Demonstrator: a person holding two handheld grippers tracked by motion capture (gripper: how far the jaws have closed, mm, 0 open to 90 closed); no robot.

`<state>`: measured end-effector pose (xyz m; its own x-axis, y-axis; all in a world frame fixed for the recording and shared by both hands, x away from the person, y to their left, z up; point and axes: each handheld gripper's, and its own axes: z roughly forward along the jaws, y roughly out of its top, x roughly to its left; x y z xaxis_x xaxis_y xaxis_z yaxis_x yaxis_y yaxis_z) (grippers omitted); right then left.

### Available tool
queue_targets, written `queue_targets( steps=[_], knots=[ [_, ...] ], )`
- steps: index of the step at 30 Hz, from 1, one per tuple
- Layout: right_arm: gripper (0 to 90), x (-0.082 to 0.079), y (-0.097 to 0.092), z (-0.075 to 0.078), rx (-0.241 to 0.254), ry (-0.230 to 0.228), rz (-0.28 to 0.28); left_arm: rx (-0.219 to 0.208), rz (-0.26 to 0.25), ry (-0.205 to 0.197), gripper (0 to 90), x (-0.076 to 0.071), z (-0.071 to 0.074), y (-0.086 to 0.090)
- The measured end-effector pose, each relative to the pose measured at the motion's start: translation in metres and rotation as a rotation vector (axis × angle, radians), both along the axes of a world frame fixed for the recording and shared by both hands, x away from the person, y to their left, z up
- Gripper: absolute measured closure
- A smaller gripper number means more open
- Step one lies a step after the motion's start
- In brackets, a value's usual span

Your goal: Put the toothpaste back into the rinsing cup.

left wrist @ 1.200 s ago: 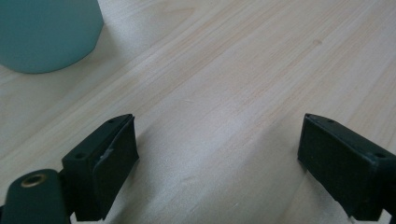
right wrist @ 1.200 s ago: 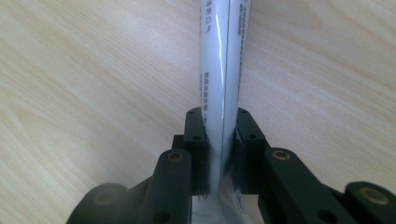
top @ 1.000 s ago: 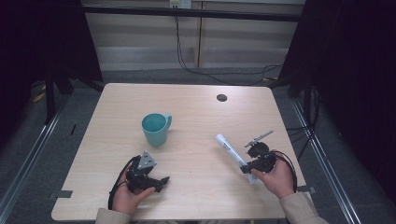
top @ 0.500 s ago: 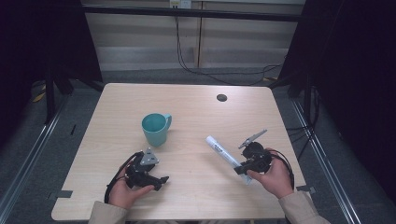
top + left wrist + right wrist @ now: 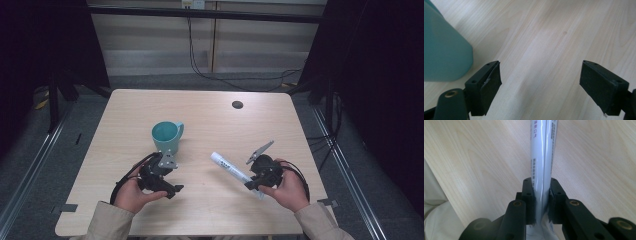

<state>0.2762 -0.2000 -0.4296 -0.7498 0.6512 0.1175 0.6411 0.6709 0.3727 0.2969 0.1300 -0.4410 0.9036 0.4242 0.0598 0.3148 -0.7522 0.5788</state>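
Lower right of frame: right gripper point(image 5: 256, 181), jaws clamped on the flat end of a white tube point(image 5: 231, 168) slanting toward centre. Lower left: left gripper point(image 5: 167, 186), jaws wide, just narrowed slightly, nothing between. Beyond it: teal mug point(image 5: 167, 137) on table point(image 5: 210, 107).

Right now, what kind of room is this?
Probably a lab or recording studio, not a home: a lone wooden table on metal floor rails, dark curtains beside it, and cables trailing behind it.
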Motion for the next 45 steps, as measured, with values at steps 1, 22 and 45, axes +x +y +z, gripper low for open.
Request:
queue_targets(
  steps=[1,22,45],
  knots=[
    [77.9,0.0,0.002,0.0,-0.004,-0.002,0.008,0.005,-0.01,0.001,16.9,0.001,0.003,-0.002],
    [77.9,0.005,0.024,0.003,-0.036,-0.014,0.139,0.046,-0.095,0.018,17.7,0.024,0.026,-0.035],
    [77.9,0.002,0.032,0.007,-0.021,-0.01,0.169,0.055,-0.188,-0.003,16.6,0.024,0.036,-0.068]
  ],
)
